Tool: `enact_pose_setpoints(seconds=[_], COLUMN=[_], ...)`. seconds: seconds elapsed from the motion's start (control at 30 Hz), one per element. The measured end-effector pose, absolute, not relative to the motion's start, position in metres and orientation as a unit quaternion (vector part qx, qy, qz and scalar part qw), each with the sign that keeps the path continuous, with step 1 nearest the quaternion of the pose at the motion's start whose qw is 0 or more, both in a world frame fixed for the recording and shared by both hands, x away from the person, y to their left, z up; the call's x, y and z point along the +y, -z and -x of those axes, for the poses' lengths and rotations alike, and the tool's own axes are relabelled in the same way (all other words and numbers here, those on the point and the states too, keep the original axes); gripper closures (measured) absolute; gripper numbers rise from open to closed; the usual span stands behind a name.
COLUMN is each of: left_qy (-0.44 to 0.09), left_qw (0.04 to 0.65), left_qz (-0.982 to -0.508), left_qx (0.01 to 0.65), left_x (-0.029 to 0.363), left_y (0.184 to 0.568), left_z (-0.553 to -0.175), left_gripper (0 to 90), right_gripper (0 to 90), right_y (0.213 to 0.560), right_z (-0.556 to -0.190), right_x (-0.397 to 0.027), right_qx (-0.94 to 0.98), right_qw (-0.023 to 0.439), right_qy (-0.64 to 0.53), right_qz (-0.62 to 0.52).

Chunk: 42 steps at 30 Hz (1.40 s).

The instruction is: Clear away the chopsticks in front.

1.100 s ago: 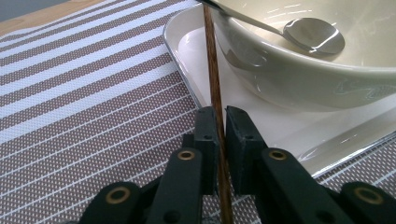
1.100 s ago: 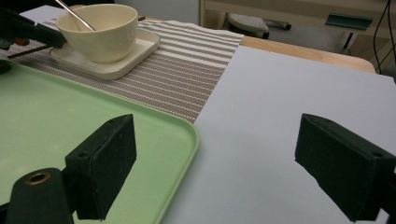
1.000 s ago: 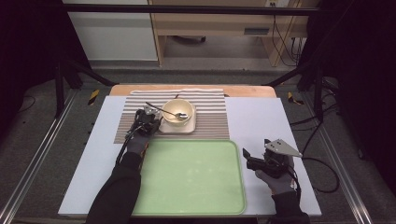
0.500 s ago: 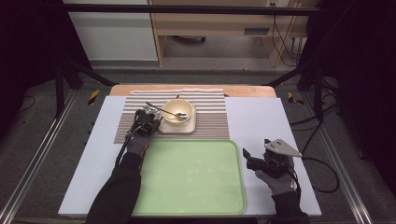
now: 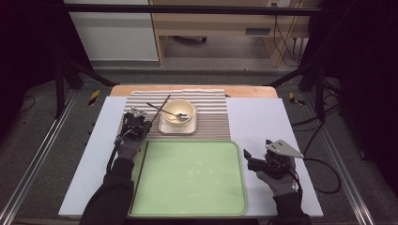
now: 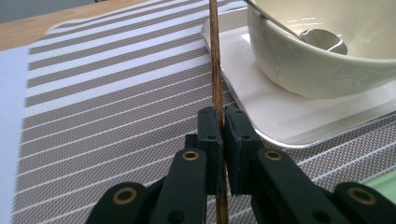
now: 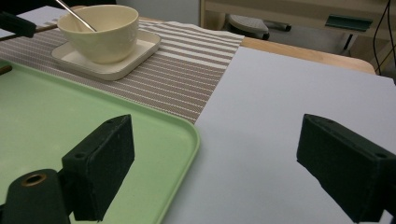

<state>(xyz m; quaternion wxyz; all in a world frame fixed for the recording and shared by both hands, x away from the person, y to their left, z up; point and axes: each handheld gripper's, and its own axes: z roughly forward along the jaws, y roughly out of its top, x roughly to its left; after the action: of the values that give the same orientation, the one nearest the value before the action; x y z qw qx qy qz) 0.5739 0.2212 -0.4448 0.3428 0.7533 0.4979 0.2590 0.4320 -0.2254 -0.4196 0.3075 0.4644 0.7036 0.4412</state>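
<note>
Both jaws of the left gripper [image 6: 222, 140] clamp a brown chopstick [image 6: 215, 60]; the right gripper [image 7: 215, 163] jaws stand wide apart, holding nothing.

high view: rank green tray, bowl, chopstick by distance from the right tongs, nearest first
1. Green tray: its right rim lies just left of the right tongs.
2. Bowl: farther up the table on its square plate, on the striped mat.
3. Chopstick: left of the bowl, clamped in the left tongs.

I see a thin brown wooden chopstick [image 6: 215, 70], a shiny cream bowl [image 6: 322, 60] (very smooth), a woven striped cloth mat [image 6: 116, 107] and a matt green plastic tray [image 5: 190, 176].
</note>
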Motion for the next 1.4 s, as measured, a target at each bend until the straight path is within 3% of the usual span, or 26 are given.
enact_pose_setpoints(seconds=[0.8,1.4], left_qy=[-0.286,-0.300], left_qw=[0.359,0.381], left_qz=[-0.722,-0.708], left_qx=[0.518,0.514], left_x=[0.272,0.276], left_y=[0.431,0.420], left_z=[-0.512,-0.452], left_gripper=[85.0,85.1], right_gripper=[6.7,6.7], right_y=[0.417,0.417], right_z=[-0.431,-0.431], right_x=[-0.228,-0.231], right_qx=[0.699,0.697], right_qw=[0.305,0.304], right_qy=[-0.444,-0.445], right_qz=[-0.471,-0.474])
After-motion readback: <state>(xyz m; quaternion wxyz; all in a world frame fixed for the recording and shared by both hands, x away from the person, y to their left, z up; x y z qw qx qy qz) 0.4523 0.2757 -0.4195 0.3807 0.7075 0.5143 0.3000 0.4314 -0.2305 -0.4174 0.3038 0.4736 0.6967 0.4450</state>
